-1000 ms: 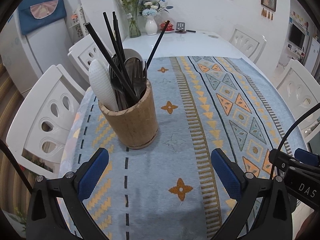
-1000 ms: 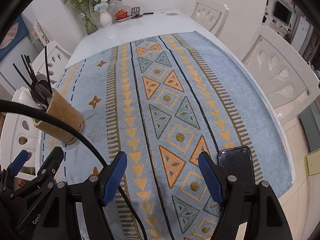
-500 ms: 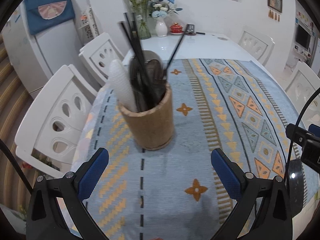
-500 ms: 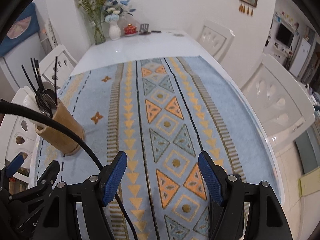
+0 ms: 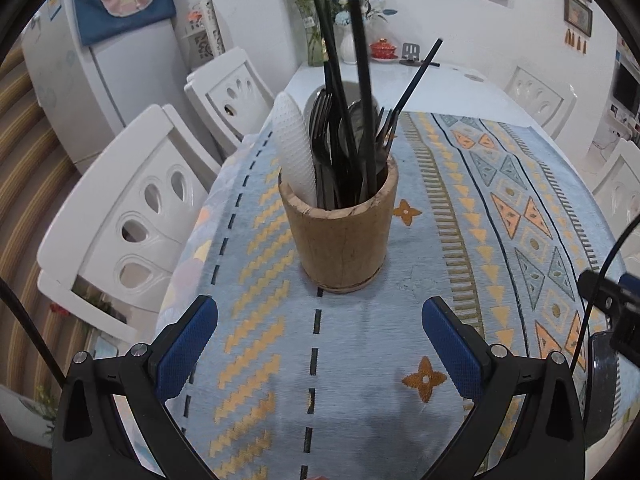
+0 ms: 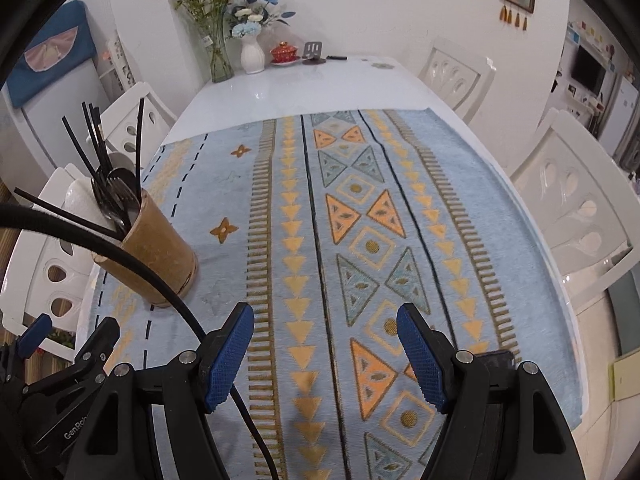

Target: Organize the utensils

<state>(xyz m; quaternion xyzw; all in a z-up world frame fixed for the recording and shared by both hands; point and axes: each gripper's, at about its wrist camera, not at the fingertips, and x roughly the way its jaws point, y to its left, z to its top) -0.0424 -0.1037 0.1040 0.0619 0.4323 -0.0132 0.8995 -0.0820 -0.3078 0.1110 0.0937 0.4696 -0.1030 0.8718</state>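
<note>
A tan wooden utensil holder [image 5: 340, 232] stands upright on the patterned blue tablecloth [image 5: 360, 340], near the table's left edge. It holds black chopsticks [image 5: 360, 80], dark forks and spoons [image 5: 344, 148] and a white dimpled paddle [image 5: 294, 152]. My left gripper [image 5: 320, 344] hangs open just in front of the holder, nothing between its blue pads. In the right wrist view the same holder [image 6: 156, 252] sits at the left, and my right gripper [image 6: 326, 356] is open over bare cloth to its right, holding nothing.
White chairs [image 5: 128, 216] stand along the left side and others [image 6: 576, 208] along the right. At the far end of the white table [image 6: 300, 88] are flower vases [image 6: 252, 54] and a red lidded bowl [image 6: 285, 52]. A black cable [image 6: 120, 252] crosses the right wrist view.
The left gripper has swung left, so the holder now sits centred ahead of it. The right gripper has drifted too, and the dark phone at its lower right has gone behind its finger.
</note>
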